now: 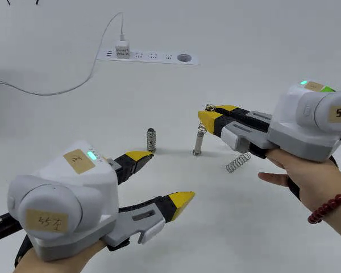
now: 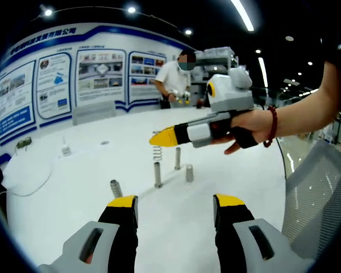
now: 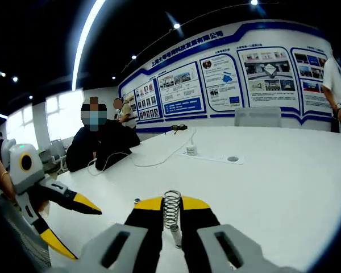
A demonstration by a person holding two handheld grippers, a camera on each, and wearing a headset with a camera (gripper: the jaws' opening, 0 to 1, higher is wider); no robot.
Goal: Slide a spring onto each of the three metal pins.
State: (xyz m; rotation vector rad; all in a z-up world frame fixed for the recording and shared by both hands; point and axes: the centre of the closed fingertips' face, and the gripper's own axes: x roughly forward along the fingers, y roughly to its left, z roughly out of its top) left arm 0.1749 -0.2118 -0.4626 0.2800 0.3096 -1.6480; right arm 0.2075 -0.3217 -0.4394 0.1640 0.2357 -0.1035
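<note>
One spring [image 1: 151,141] is seen seated on a pin [image 1: 151,131] left of the middle pin [image 1: 198,147], a second spring [image 1: 202,129] is pinched in the right tool [image 1: 210,115] at that pin's top, a third spring [image 1: 237,162] is seen loose on the desk [image 1: 159,233] right of it, and the left tool [image 2: 176,200] is held wide.

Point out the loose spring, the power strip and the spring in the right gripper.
Loose spring [image 1: 238,162], head view, mid coils.
Power strip [image 1: 153,57], head view, top face.
Held spring [image 3: 171,209], right gripper view, mid coils.

Open table [image 1: 244,227] around upright pins [image 1: 198,147]
</note>
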